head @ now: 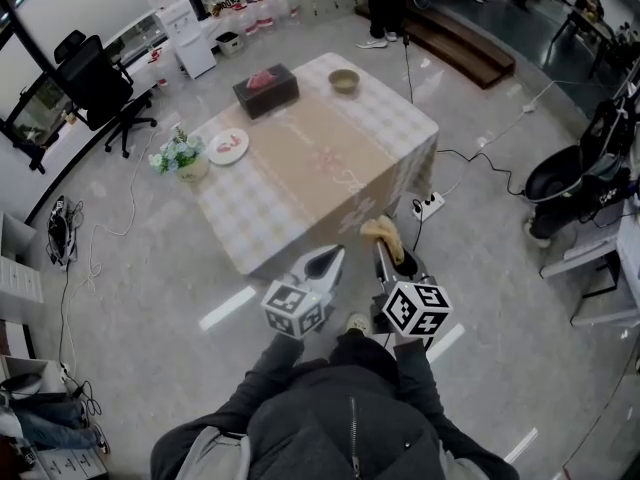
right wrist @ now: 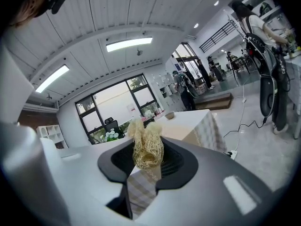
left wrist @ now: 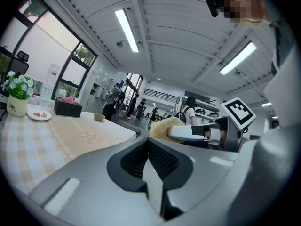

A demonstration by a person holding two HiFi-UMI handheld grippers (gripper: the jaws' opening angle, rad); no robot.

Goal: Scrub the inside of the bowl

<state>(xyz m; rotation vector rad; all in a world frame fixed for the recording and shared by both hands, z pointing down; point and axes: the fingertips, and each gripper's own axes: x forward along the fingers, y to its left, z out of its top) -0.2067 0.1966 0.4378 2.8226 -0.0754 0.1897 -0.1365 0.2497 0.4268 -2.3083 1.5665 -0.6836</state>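
Bowl (head: 344, 81) upright at the far end of the table (head: 300, 183), well apart from both tongs, with the whole length of the tabletop between. Nearest to it, a dark tissue box (head: 266, 90); farther along the left edge, a plate (head: 228, 146) and a flower pot (head: 180, 156) close together.

Right gripper (head: 383, 251) off the table's near edge, above the floor, clamped on a yellowish loofah scrubber (head: 384, 232) sticking out past the tips. Left gripper (head: 333, 256) just beside it, jaws pressed together on nothing.

Only in the head view: a power strip (head: 430, 206) on the floor by the near right corner, an office chair (head: 95, 83) far left. Only in the left gripper view: the right gripper side-on, people standing far behind the bowl. In the right gripper view: scrubber fibres up close, bowl small just to their right.
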